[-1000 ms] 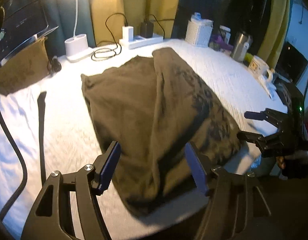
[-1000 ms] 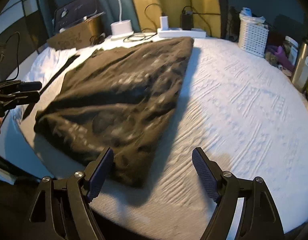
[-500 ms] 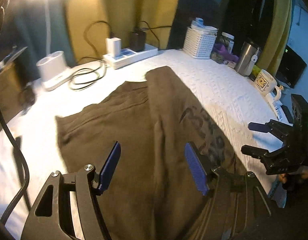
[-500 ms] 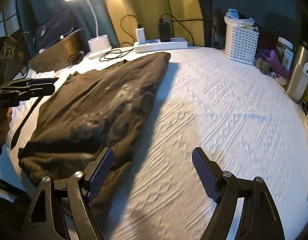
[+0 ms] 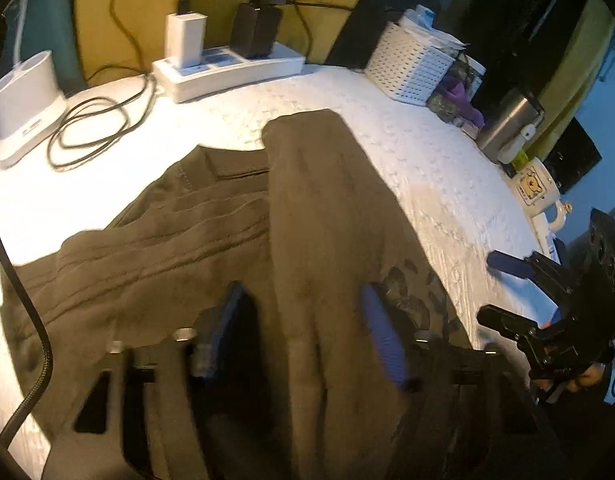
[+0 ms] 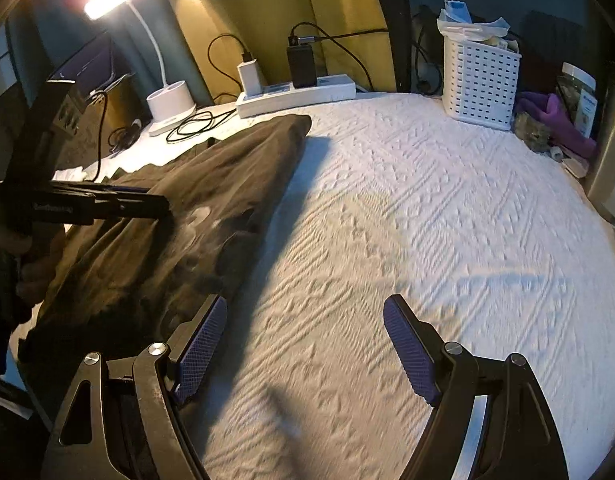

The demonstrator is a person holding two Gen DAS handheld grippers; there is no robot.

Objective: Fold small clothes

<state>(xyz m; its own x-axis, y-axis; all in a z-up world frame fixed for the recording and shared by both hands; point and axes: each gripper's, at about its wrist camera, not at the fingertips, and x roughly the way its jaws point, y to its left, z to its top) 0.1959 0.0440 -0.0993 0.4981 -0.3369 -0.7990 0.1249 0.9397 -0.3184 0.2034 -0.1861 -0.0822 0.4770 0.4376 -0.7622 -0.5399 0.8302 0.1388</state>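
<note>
Garment (image 5: 227, 240), brown, half-folded; left gripper (image 5: 299, 328) closing astride the twelve-o'clock fold ridge, unpinched; right gripper (image 6: 303, 344) wide, empty. Next: ridge to be pinched.

A: The olive-brown soft cloth garment (image 5: 315, 208) is looking matt, with a dark cracked print; the white bedcover (image 6: 427, 220) under it is showing a raised, woven texture.

B: The perforated white plastic basket (image 6: 481, 84) is looking smooth, the brushed steel tumbler (image 5: 507, 120) is gleaming dully, and the white ceramic mug (image 5: 537, 192) is shining glossy. The blue gripper pads (image 6: 411, 356) are showing a fine cross-hatched grain.
</note>
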